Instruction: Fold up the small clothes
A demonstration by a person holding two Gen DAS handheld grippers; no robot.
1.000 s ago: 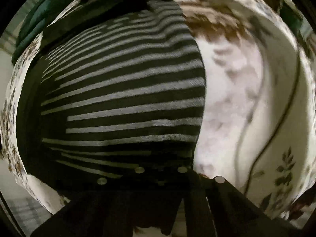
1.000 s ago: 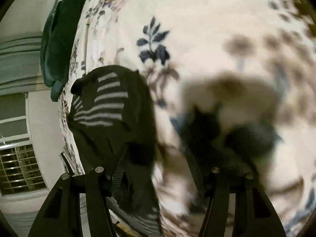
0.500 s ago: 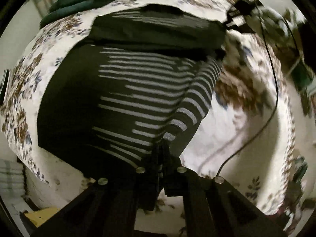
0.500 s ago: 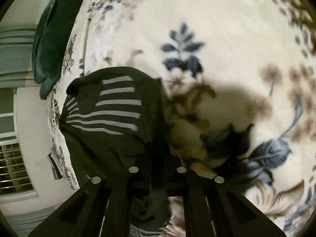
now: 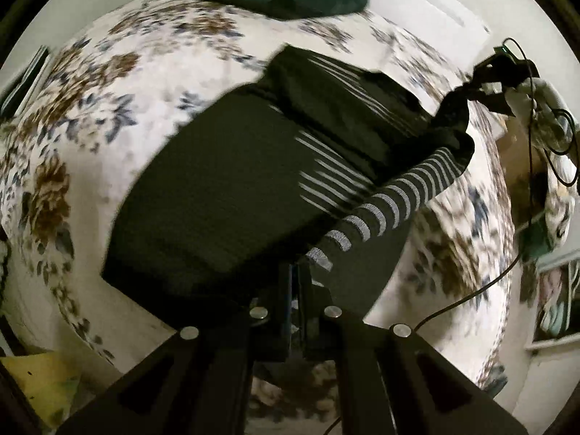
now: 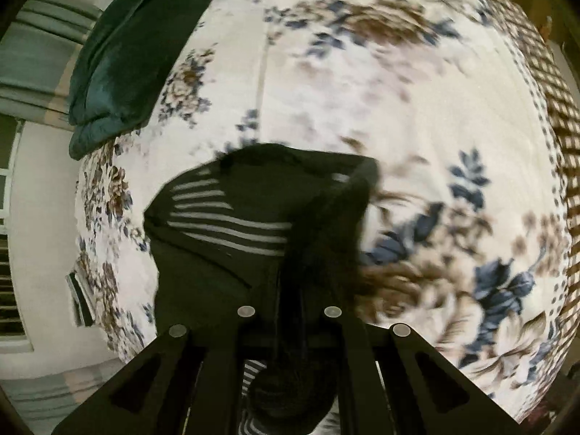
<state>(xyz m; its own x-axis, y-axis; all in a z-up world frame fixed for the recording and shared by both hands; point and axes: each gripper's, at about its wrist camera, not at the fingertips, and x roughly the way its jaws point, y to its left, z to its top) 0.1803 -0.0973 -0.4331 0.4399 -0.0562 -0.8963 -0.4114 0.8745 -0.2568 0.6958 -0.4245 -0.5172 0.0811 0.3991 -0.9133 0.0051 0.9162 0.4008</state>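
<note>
Both tongs, left [image 5: 293, 279] and right [image 6: 290, 290], pinch the striped top [image 5: 232, 195], apparently by a sleeve each, raising it off the bed [image 6: 380, 83] for folding.

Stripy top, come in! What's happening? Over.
Left gripper and right gripper shut on striped top, stretched above floral bedspread. Nothing blocking.

Left tool [image 5: 294, 282] clamped on striped garment [image 5: 232, 195], lifted above floral bedspread [image 5: 83, 116].

Black angular jaws, silver round screws, both grippers
</note>
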